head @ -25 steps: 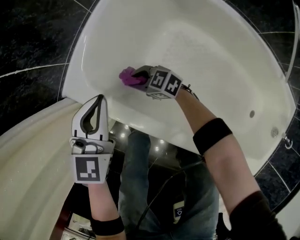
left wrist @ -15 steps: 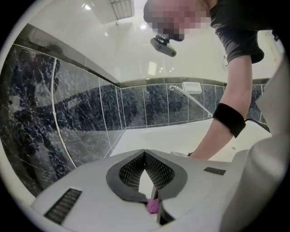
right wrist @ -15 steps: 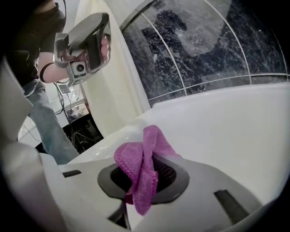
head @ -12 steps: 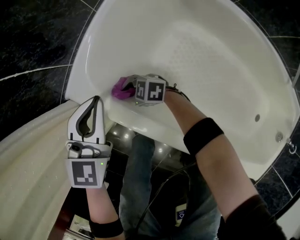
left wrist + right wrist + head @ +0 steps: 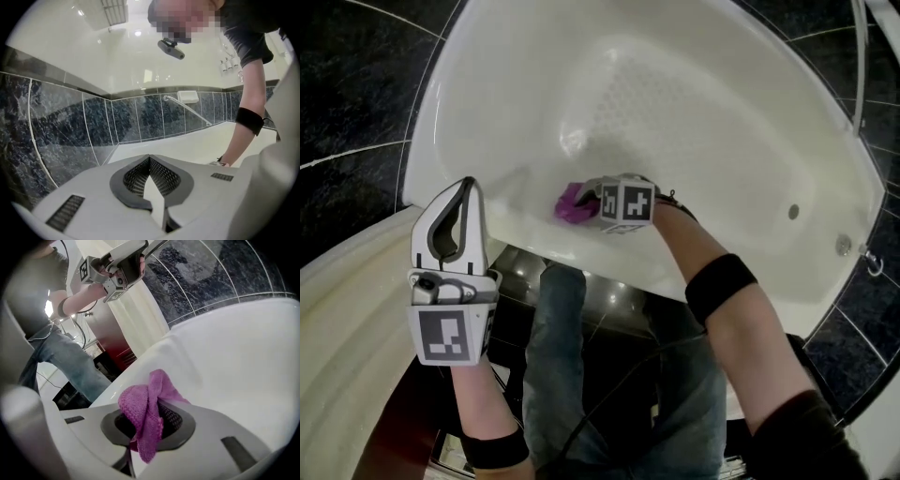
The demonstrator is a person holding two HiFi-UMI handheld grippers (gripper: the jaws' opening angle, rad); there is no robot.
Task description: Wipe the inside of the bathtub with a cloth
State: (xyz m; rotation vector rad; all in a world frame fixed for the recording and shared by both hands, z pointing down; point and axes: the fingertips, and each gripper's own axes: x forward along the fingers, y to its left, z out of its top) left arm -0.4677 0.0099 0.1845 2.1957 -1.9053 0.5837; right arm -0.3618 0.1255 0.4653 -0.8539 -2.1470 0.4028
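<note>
- Purple cloth [image 5: 572, 204] sits low on the tub's [image 5: 722, 112] near inner wall, left of centre, bunched up and pressed against the white surface.
- Right gripper [image 5: 592, 199] reaches down into the tub from the near rim. Its jaws are clamped on the cloth, and a fold bulges out above the tips while a tail hangs down between them.
- Left gripper [image 5: 467, 187] is held by the tub's near-left rim, outside the basin. Its jaw tips meet with nothing between them, so it is idle and empty.
- Step in hand, as I judge it: wiping is under way, working the near wall just above where it curves into the tub's dimpled floor.
- Much of the tub looks unwiped or at least unreached from this spot: the far wall, the floor, and the right end by the two round fittings [image 5: 794, 212].
- Next move calls for keeping the jaws clamped, holding the cloth flat to the wall, and sweeping along the curve towards the tub's floor or right end.
- Risk: little cloth shows past the tips, so hard plastic could scrape the tub if the angle drops.
</note>
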